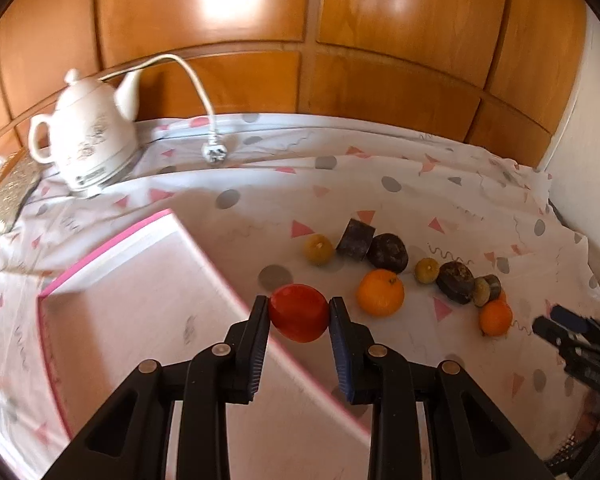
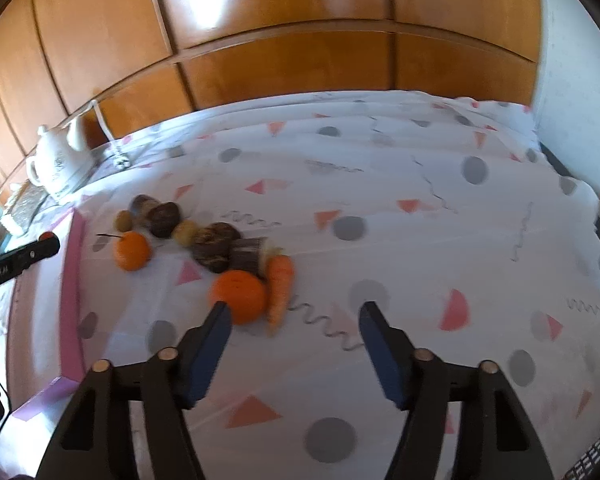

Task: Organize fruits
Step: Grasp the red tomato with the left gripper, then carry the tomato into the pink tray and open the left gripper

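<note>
Left gripper (image 1: pixel 299 314): fingers clamped on one red fruit (image 1: pixel 299 312), held above the right edge of the pink-rimmed tray (image 1: pixel 100 264). Right gripper (image 2: pixel 295 314): fingers wide apart, holding nothing, above the tablecloth (image 2: pixel 420 240). On the cloth, nearest first: two oranges (image 2: pixel 238 296) (image 2: pixel 131 251), one carrot (image 2: pixel 279 288), then a row of dark brown pieces and small yellow-green fruits, count unclear. Far left corner: one white teapot (image 1: pixel 86 140), one loose plug (image 1: pixel 215 153).
</note>
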{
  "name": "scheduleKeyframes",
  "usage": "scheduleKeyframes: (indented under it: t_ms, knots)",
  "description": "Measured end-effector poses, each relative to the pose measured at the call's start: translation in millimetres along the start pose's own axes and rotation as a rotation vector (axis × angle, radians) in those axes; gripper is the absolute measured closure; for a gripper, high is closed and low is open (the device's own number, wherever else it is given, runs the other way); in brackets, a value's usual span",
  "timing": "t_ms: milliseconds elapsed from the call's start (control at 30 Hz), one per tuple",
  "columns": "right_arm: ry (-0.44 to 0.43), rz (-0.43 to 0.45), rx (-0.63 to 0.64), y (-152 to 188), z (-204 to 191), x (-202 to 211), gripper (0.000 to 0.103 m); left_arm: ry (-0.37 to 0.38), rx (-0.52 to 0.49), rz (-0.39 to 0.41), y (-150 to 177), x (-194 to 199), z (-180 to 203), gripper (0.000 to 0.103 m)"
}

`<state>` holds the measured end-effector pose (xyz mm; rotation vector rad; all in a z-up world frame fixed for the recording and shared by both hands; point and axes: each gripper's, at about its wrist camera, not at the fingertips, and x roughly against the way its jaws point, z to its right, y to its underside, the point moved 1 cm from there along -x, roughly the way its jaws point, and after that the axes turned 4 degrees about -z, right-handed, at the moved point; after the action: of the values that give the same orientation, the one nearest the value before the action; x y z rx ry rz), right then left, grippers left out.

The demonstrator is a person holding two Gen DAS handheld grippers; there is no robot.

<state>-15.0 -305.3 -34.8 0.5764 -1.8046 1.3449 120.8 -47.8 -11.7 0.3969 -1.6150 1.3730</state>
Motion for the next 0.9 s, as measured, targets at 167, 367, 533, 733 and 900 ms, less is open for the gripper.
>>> scheduleKeyframes:
  t_ms: [167, 367, 533, 733, 900]
  knots:
    - [-0.116, -0.012, 0.054, -15, -27, -1, 0.054, -0.021, 0.064, 0.009, 25, 21, -21, 0.073]
    - [-0.266, -0.048, 0.183, -41, -78, -12, 0.072, -0.066, 0.178, -0.014, 59, 25, -54, 0.073]
    - [-0.332, -0.066, 0.365, -61, -132, -26, 0.072, -0.099, 0.228, -0.018, 75, 30, -72, 0.073]
    - [-0.305, -0.091, 0.557, -83, -191, -58, 0.072, -0.132, 0.252, -0.006, 83, 34, -85, 0.073]
    - [-0.217, -0.114, 0.714, -88, -222, -84, 0.072, -0.133, 0.267, -0.011, 85, 30, -90, 0.073]
